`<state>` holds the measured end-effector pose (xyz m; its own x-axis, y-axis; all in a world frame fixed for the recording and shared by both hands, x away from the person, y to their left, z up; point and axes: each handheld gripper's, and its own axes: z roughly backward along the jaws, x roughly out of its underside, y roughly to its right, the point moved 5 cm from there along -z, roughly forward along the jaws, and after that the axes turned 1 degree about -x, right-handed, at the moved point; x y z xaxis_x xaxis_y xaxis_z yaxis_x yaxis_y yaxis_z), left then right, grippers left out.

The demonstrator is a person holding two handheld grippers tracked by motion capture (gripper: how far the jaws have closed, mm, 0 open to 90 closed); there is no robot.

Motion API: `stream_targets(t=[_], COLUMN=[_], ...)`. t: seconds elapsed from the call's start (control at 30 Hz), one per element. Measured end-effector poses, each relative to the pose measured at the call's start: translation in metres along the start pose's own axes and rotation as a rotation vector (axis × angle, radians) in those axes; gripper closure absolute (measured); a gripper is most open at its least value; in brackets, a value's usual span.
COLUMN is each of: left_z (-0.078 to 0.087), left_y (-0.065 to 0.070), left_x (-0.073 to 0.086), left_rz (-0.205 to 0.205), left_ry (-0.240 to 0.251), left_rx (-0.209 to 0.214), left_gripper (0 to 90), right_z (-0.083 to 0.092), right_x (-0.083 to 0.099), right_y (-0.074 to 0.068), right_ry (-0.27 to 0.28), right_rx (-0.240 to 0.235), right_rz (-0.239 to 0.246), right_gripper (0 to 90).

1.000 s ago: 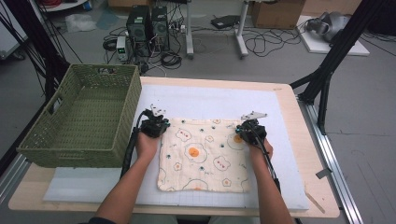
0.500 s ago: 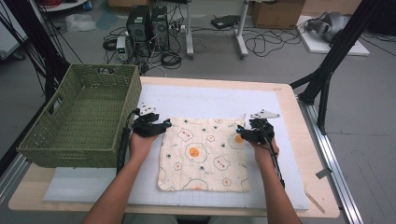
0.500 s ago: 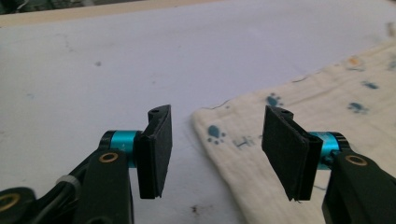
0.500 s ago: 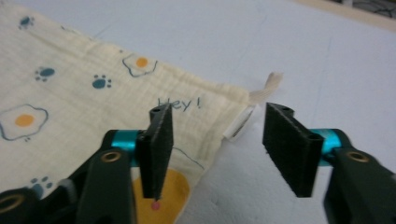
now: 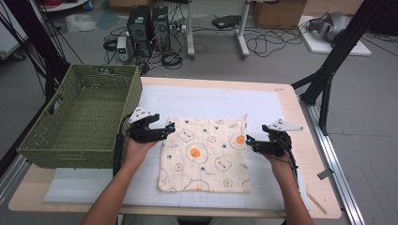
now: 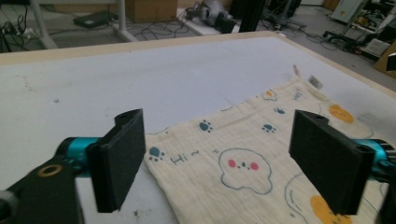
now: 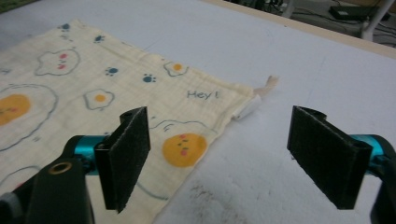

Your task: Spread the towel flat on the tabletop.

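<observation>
A cream cloth (image 5: 204, 153) printed with fried eggs and small bears lies flat and fully spread on the white mat (image 5: 206, 101) that covers the worktop (image 5: 300, 117). A green woven basket (image 5: 82, 115) sits to the left of the cloth, its near wall just beside the person's left hand.

The left tool (image 5: 165, 131) hovers at the cloth's far-left corner, jaws spread wide. In the left gripper view (image 6: 219, 161) that corner and a bear face lie between the two black pads, with nothing held. The right tool (image 5: 249, 141) sits at the cloth's right edge, near the far-right corner, jaws likewise spread. In the right gripper view (image 7: 219, 158) the edge runs between the pads, an egg print on one side and bare mat on the other. A small white tag (image 7: 247, 108) sticks out at the far-right corner.

Handling, as a judgement: thin woven fabric, light and limp, with no stiffness of its own. It should drape and sag once lifted and may slide on the smooth mat if pushed. Nothing breakable. The best hold looks to be the two far corners or their hemmed edges, one per tool, with a pad slipped under the edge so the pinch takes a single layer. A grab in mid-cloth would likely bunch it.
</observation>
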<state>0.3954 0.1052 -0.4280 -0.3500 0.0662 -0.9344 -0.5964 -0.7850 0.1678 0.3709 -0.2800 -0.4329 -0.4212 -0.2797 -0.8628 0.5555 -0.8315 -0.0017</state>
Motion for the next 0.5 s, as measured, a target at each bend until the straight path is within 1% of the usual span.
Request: stream_targets(t=[0.03,0.07,0.1,0.17,0.2,0.27,0.3,0.37,0.43,0.5], left_z=[0.004,0.007,0.010,0.016,0.019,0.024,0.026,0.029,0.029,0.030], left_y=[0.001,0.002,0.004,0.006,0.007,0.010,0.010,0.012,0.012,0.012], left_x=[0.002,0.003,0.005,0.009,0.011,0.014,0.016,0.017,0.018,0.019], left_rz=[-0.001,0.001,0.002,-0.008,-0.015,-0.017,-0.022,-0.018,-0.019,-0.004], left_ry=[0.002,0.006,0.007,0.000,0.002,0.009,0.007,0.014,0.007,0.005], left_rx=[0.007,0.012,0.022,0.031,0.037,0.053,0.067,0.084,0.082,0.076], left_gripper=[18.9,19.0,19.0,19.0,19.1,19.5,20.7,22.2,21.6,19.7], right_z=[0.003,0.006,0.012,0.014,0.017,0.021,0.022,0.025,0.027,0.030], right_x=[0.002,0.004,0.008,0.009,0.011,0.015,0.017,0.020,0.022,0.023], right_y=[-0.003,-0.004,-0.008,-0.011,-0.012,-0.016,-0.017,-0.018,-0.018,-0.018], right_ry=[0.002,0.004,0.012,0.016,0.020,0.024,0.020,0.015,0.025,0.029], right_rx=[-0.011,-0.011,-0.027,-0.034,-0.037,-0.044,-0.040,-0.021,-0.018,-0.013], right_rz=[0.005,0.014,0.020,0.019,0.028,0.032,0.043,0.061,0.058,0.054], right_gripper=[18.0,16.3,15.0,13.9,12.3,12.0,11.9,11.9,11.6,11.6])
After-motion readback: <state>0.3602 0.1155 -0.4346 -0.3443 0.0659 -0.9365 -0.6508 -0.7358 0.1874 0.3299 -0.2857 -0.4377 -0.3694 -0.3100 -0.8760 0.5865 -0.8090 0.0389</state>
